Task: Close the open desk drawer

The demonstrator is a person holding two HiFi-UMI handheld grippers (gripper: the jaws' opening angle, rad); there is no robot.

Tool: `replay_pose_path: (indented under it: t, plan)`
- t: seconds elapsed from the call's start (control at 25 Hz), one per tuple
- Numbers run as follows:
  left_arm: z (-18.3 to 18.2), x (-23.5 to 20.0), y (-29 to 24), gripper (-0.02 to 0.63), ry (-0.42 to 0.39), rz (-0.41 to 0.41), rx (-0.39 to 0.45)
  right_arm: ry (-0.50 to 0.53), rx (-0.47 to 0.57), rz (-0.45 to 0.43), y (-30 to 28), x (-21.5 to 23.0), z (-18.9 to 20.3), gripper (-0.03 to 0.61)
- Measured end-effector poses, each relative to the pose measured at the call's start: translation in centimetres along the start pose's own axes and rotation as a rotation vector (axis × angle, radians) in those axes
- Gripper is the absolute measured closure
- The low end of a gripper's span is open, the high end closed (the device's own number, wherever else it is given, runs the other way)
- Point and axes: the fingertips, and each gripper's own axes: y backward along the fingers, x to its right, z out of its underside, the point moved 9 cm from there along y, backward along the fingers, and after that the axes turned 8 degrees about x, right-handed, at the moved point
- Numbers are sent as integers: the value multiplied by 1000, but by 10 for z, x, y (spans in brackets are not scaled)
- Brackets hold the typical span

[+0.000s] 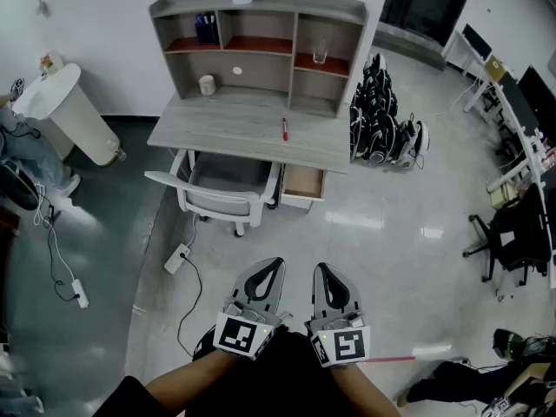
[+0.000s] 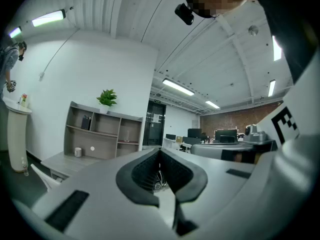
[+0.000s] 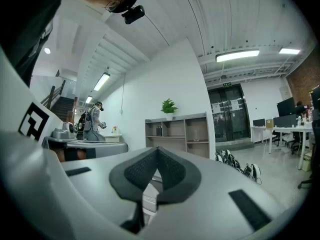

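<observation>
The left gripper (image 1: 272, 268) and the right gripper (image 1: 324, 273) are held side by side and level, close in front of the person's body. They are over bare pale floor (image 1: 382, 241) and well apart from the furniture. In the left gripper view the dark-padded jaws of the left gripper (image 2: 160, 156) are pressed together with nothing between them. The right gripper view shows the same for the right gripper (image 3: 157, 151): jaws together, nothing pinched.

Ahead stands a grey wood-grain desk with a shelf unit (image 1: 256, 133) against the white wall. The open desk drawer (image 1: 302, 183), pale brown inside, juts out from under the right end of the worktop. Just to its left a white and grey office chair (image 1: 221, 189) is tucked partly under the worktop. A red pen (image 1: 284, 129) lies on the worktop and a clear drinking glass (image 1: 320, 55) stands in the right shelf compartment. To the right of the desk, on the floor, sits a heap of black and white gear (image 1: 380, 115), possibly bags or headsets
</observation>
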Motion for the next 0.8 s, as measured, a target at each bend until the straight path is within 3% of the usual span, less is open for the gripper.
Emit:
replay_pose_path:
  t: [0.44,0.8]
  plan:
    - [-1,15,-12,601,3,-5,34,-12,7,-12,7,15,5,563]
    - [8,8,-7,601,-6,-67,16,-26,-3,15,23,37,9,563]
